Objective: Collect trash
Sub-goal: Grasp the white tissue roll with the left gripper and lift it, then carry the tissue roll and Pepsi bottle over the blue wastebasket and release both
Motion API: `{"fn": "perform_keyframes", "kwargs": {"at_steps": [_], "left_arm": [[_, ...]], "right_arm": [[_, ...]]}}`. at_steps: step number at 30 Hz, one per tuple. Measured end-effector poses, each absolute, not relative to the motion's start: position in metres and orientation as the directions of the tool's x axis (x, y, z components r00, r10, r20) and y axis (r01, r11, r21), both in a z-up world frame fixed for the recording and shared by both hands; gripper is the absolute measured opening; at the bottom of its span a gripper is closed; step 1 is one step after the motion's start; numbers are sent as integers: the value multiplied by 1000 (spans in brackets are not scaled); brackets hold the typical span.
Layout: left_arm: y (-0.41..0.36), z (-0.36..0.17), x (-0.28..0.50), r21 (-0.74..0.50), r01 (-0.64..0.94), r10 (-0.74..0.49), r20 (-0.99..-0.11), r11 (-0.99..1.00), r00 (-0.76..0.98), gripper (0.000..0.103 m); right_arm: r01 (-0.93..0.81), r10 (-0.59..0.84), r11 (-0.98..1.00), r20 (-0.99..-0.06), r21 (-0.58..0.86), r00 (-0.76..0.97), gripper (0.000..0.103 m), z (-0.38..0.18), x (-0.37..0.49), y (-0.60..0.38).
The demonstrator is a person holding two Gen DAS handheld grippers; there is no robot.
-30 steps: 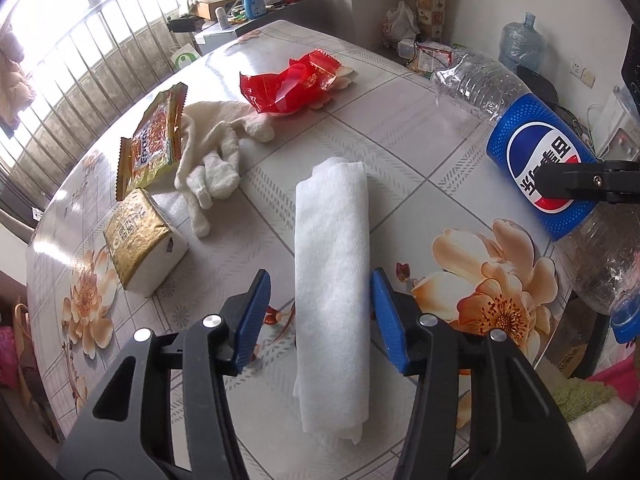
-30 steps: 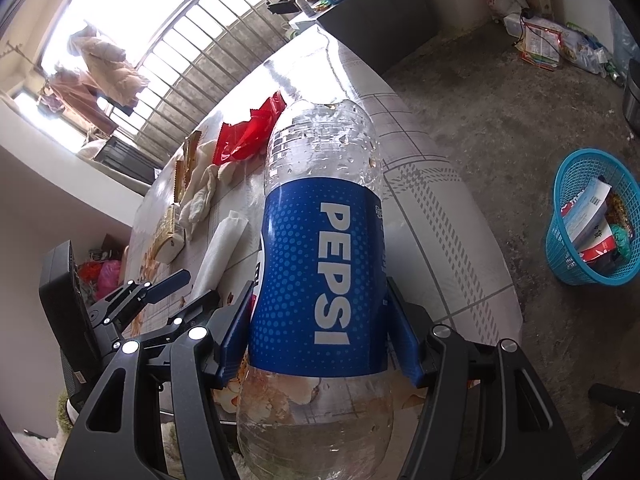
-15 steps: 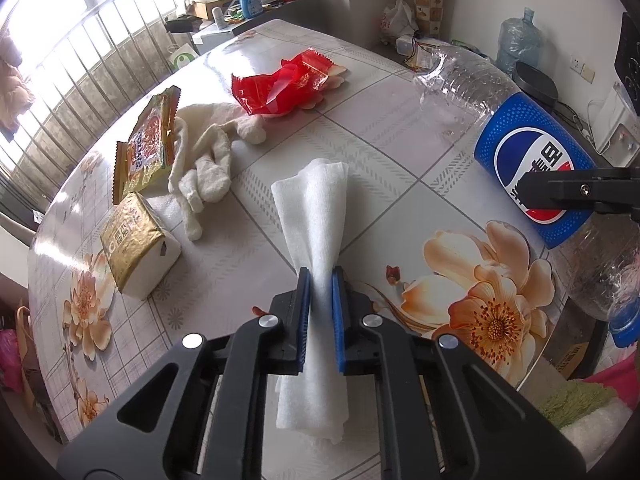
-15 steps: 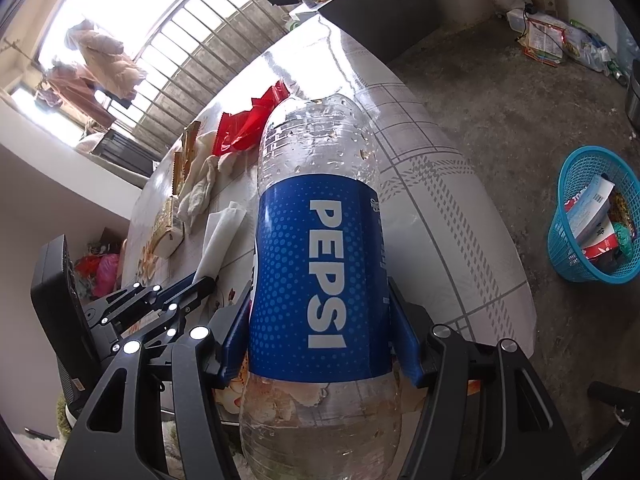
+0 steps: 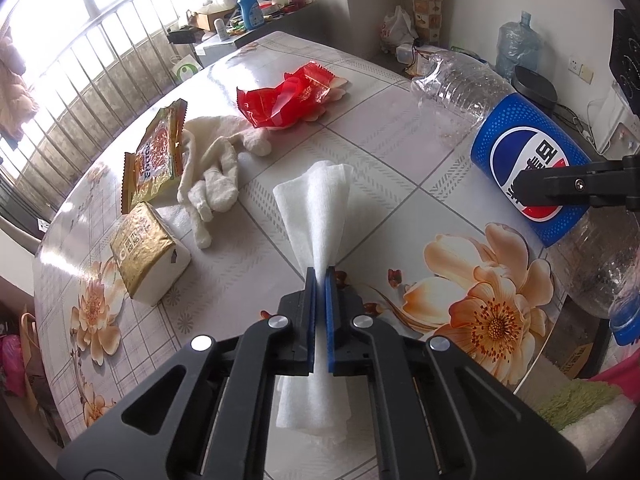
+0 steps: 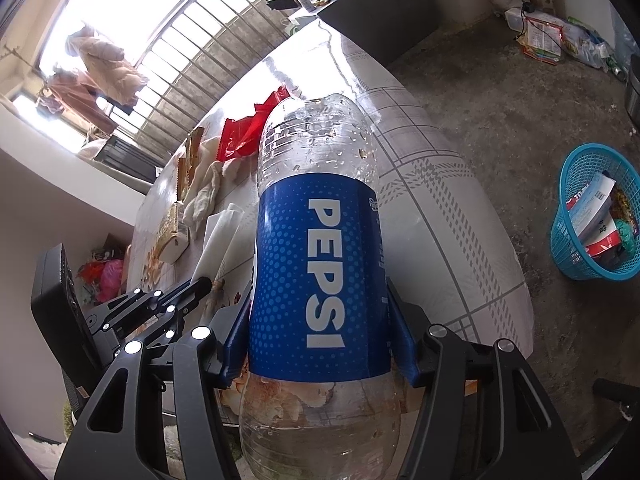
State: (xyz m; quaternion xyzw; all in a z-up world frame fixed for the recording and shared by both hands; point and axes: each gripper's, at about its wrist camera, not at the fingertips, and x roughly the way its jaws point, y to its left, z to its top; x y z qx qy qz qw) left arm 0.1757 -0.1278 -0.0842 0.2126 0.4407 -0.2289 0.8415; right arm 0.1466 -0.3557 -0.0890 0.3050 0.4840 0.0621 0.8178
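Over the flower-print table (image 5: 420,168) I have both tools loaded: my left gripper (image 5: 320,276) is pinched tight on the middle of the white tissue (image 5: 316,204), its blue pads nearly together with the sheet fanning out ahead of them, and my right gripper (image 6: 316,344) is clamped around the blue label of the empty Pepsi bottle (image 6: 320,264), held out past the table's edge.

I judge the pickup step done for these two; next I need to carry them to the blue basket (image 6: 568,216) on the floor off to my right, which already holds some paper, and let go above it.

On the table wait a red wrapper (image 5: 288,100), a yellow snack packet (image 5: 154,160), a gold-wrapped pack (image 5: 148,252) and a white glove (image 5: 212,176). Nothing I can see blocks the way, though the tissue's loose tail could drag.
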Motion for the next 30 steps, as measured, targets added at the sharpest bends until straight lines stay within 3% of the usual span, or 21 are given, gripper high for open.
{"fn": "perform_keyframes", "kwargs": {"at_steps": [18,30], "left_arm": [[-130,-46,161,192,569,-235,-772,800,591,2],[-173,4,159,164,664,-375,-716,730,589,2]], "right_arm": [[185,445,732,-666,656,599,57,-76,129,-372],[177,425,648,-545,741,723,57,-53,96,-402]]}}
